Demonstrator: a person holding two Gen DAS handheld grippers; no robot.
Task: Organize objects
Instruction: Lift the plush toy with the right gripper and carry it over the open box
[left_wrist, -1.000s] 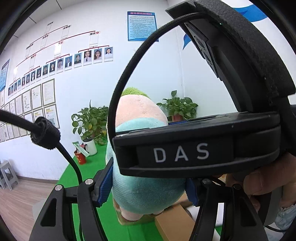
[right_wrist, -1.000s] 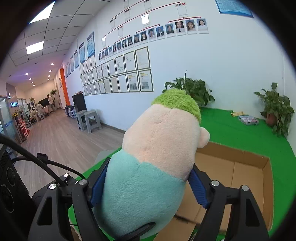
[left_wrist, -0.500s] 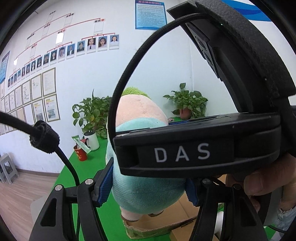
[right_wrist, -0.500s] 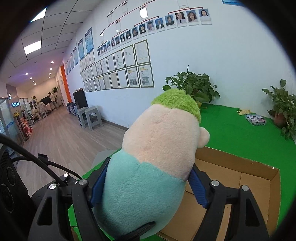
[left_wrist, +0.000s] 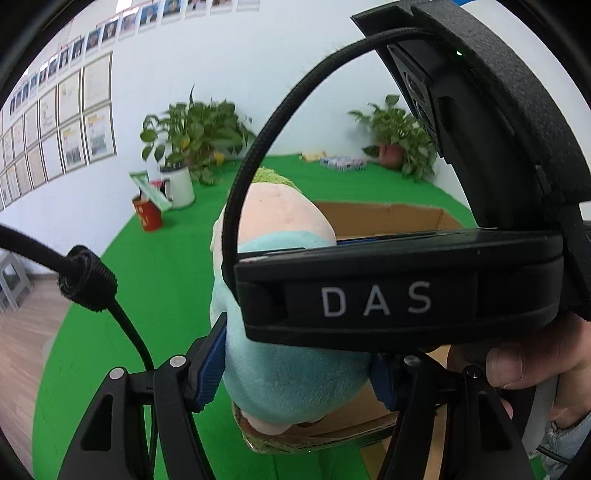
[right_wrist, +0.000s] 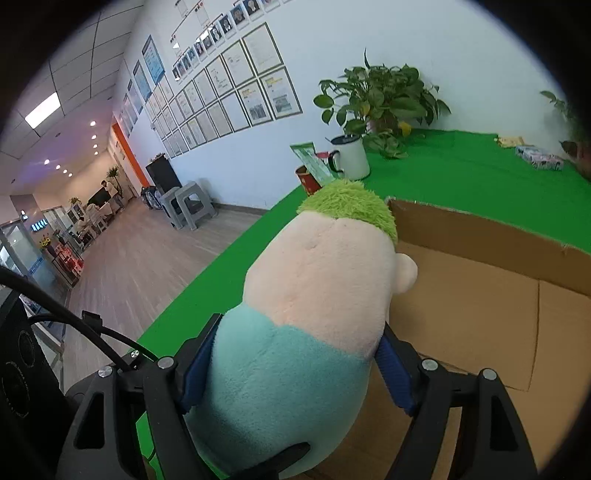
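Observation:
A plush toy (right_wrist: 303, 332) with a pale pink head, green hair and a light blue body is gripped by both grippers at once. My right gripper (right_wrist: 291, 373) is shut on its blue body. My left gripper (left_wrist: 295, 365) is shut on the same toy (left_wrist: 291, 365), lower down. The right gripper's black housing marked DAS (left_wrist: 399, 295) hides much of the left wrist view. The toy hangs over the near left corner of an open cardboard box (right_wrist: 491, 321), also seen in the left wrist view (left_wrist: 388, 216).
A green cloth (left_wrist: 155, 277) covers the table. At its far side stand a white mug (right_wrist: 351, 155), a red cup (right_wrist: 308, 181), potted plants (right_wrist: 380, 96) and a small packet (right_wrist: 539, 157). The table's left edge drops to a wooden floor with grey stools (right_wrist: 188, 203).
Both grippers have tilted down with the toy, so the box and green table now fill more of both views. The grip on the toy is unchanged.

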